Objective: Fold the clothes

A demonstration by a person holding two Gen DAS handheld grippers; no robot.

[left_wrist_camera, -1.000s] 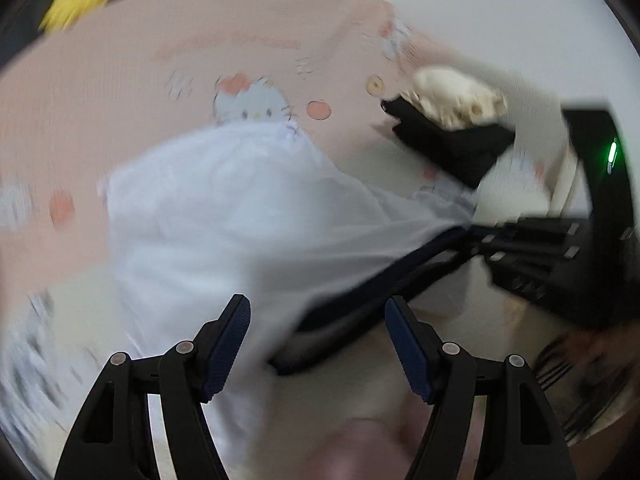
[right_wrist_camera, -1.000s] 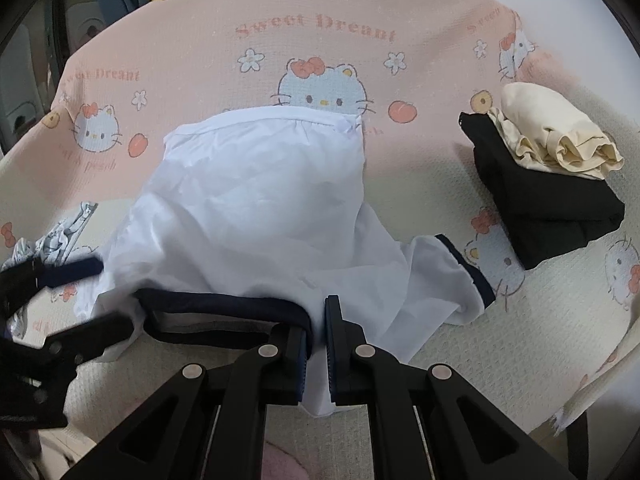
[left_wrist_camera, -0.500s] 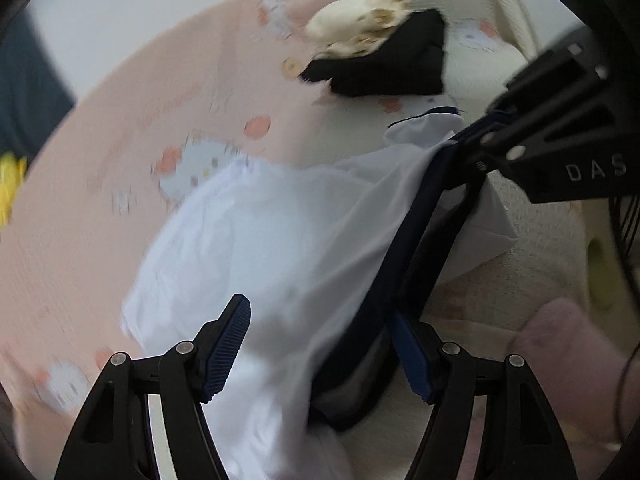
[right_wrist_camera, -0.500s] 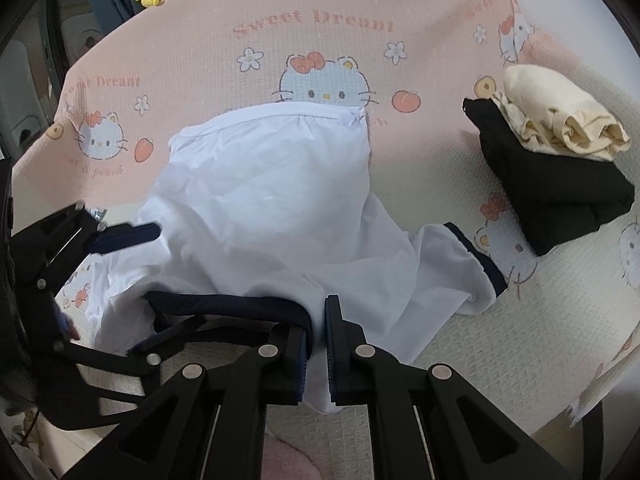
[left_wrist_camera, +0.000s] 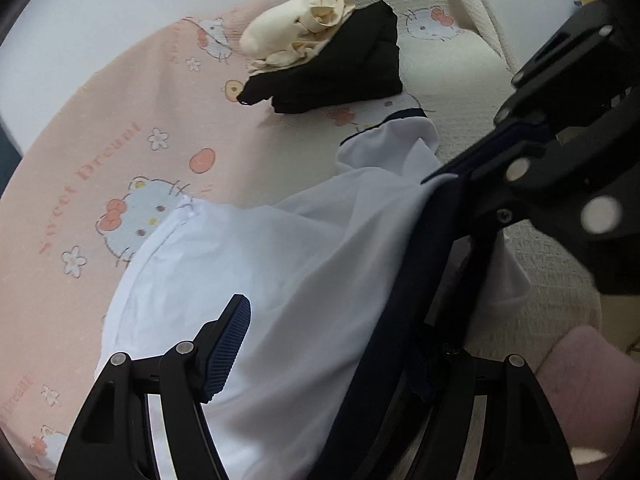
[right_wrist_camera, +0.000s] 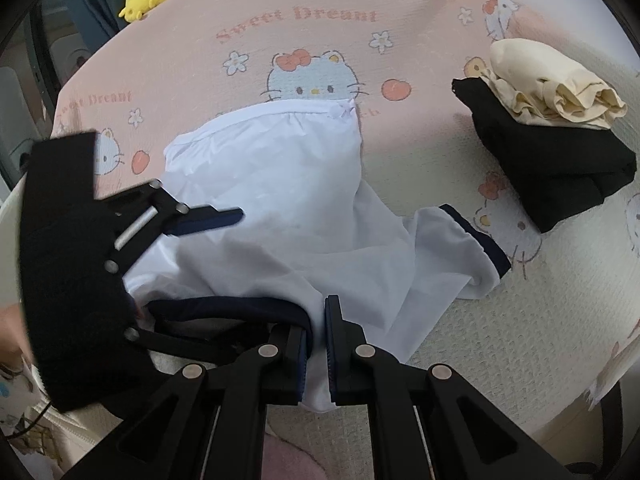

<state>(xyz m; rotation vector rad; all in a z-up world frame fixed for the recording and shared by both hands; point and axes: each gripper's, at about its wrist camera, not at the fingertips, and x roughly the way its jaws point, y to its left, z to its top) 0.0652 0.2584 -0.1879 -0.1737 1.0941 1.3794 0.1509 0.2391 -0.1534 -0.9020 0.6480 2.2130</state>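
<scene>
While the pink cartoon-cat blanket covers the bed, a white shirt with navy trim lies spread at its middle, hem away and collar near. To lift that side for folding, the right tool is clamped on the navy collar; the left tool stands wide apart, straddling cloth and collar, gripping nothing. Bare blanket lies beyond the hem. A folded black garment under a cream one sits well apart at the right.
</scene>
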